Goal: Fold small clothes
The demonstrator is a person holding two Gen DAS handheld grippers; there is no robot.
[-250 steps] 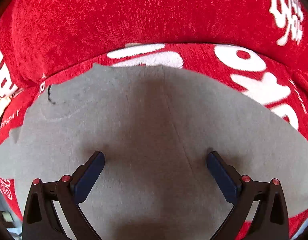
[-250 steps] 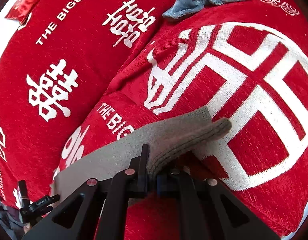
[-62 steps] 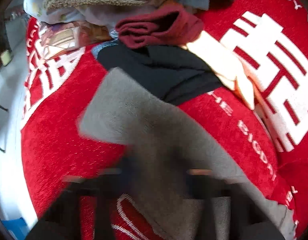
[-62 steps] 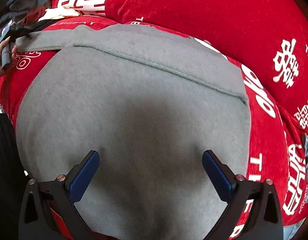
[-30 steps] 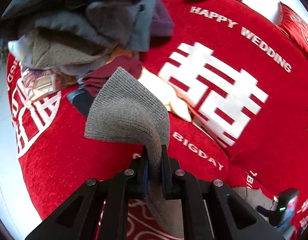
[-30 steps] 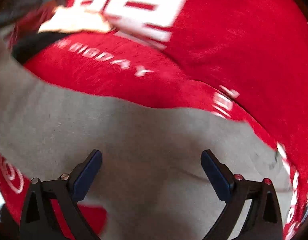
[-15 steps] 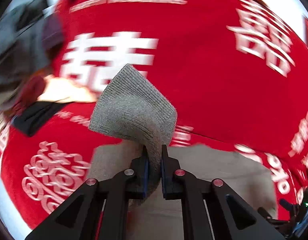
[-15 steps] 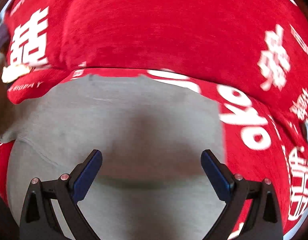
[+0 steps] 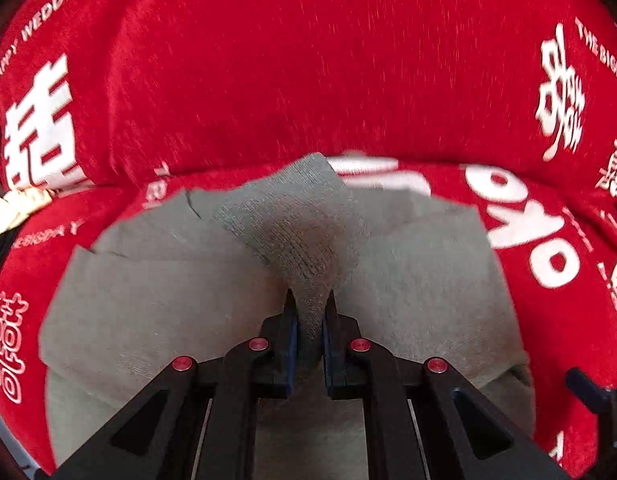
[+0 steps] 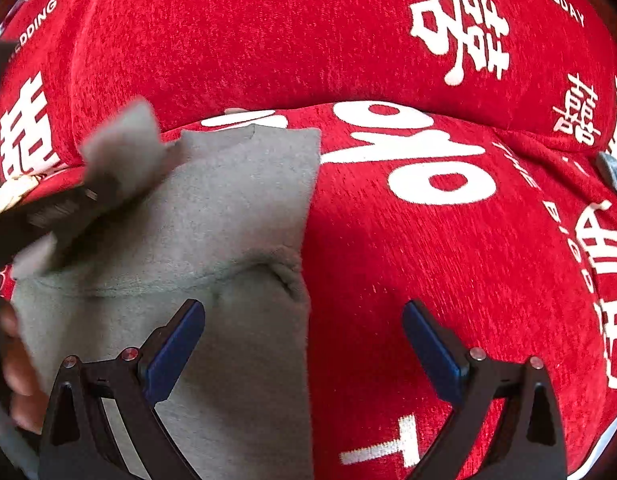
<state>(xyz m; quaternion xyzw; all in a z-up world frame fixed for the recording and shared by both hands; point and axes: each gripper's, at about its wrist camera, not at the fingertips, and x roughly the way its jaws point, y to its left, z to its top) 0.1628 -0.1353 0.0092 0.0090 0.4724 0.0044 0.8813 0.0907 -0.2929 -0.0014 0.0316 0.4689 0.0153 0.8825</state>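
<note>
left hand-held gripper [image 9: 308, 308]: clamped on ribbed cuff [image 9: 296, 224], lifted over grey garment [image 9: 156, 300] | right hand-held gripper [image 10: 304, 336]: fingers apart, at garment's right edge | garment flat on red cover [image 10: 428, 248]

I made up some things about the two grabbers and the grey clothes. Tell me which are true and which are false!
1. The left gripper is pinching a ribbed grey cuff. True.
2. The right gripper is squeezed shut on the cloth. False: its jaws stand wide open and hold nothing.
3. The grey garment lies on a red cover with white letters. True.
4. The garment is blue with stripes. False: it is plain grey.
5. In the right wrist view, the garment fills the right half. False: it lies on the left, with red cover on the right.
</note>
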